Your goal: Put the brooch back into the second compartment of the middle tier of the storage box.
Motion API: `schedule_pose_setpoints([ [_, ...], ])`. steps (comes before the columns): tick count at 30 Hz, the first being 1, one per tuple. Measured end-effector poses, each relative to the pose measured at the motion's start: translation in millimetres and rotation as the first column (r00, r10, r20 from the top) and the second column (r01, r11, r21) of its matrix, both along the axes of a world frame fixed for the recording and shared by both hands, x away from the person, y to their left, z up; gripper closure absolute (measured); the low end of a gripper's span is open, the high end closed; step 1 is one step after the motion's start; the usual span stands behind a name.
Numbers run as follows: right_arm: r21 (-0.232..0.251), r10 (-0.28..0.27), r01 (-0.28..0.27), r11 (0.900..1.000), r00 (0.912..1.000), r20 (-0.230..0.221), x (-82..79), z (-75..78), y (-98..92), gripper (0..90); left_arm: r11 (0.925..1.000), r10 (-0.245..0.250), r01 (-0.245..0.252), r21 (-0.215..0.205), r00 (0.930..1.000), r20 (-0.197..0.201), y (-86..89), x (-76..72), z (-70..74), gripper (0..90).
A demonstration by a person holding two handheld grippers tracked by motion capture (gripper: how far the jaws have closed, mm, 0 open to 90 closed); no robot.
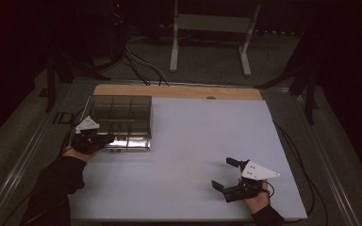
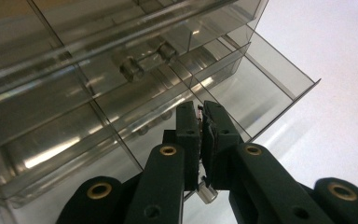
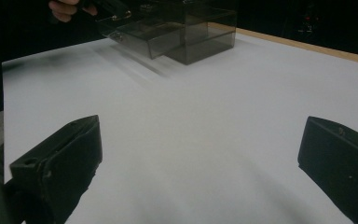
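Note:
A smoky clear plastic drawer box [image 1: 122, 113] stands at the table's back left. One drawer [image 3: 140, 37] is slid partly out of its front. My left gripper [image 1: 104, 138] is at that front, shut on the small clear knob [image 2: 206, 193] of the drawer. In the left gripper view its jaws [image 2: 200, 109] are pressed together, with the box's compartments [image 2: 74, 93] just beyond them. My right gripper [image 1: 222, 173] rests near the front right of the table, open with nothing between its jaws [image 3: 200, 154]. Far off in the right gripper view, a hand holds the left gripper [image 3: 112, 9] at the box [image 3: 200, 28].
The white table top [image 1: 198, 141] stretches between the box and my right gripper. A wooden strip [image 1: 179, 91] runs along the far edge. Cables and a white stand [image 1: 212, 28] lie on the floor behind the table.

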State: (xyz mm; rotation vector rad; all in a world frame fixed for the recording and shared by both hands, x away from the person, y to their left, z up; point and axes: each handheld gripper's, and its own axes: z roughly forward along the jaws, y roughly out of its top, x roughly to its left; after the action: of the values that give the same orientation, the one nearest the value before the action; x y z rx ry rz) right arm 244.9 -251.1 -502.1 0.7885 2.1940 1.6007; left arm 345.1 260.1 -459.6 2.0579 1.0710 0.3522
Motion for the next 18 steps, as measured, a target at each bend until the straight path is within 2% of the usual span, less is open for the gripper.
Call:
schedule_pose_setpoints([
  [8,-0.001,0.001,-0.001,1.000,1.0000,0.002,-0.1,0.2,0.0,0.0,0.9999,-0.011,0.011,-0.009,0.9999,-0.011,-6.0,4.3,-6.9,86.5],
  [16,0.001,-0.001,0.001,1.000,1.0000,0.002,-0.3,0.5,-0.7,0.0,0.9998,-0.010,0.010,0.014,0.9999,-0.008,-11.9,9.3,-9.5,86.4],
  [18,0.003,-0.001,0.001,1.000,1.0000,0.002,-0.2,0.6,-1.0,0.0,0.9999,-0.009,0.009,0.007,0.9999,-0.010,-12.0,11.2,-8.3,86.4],
])
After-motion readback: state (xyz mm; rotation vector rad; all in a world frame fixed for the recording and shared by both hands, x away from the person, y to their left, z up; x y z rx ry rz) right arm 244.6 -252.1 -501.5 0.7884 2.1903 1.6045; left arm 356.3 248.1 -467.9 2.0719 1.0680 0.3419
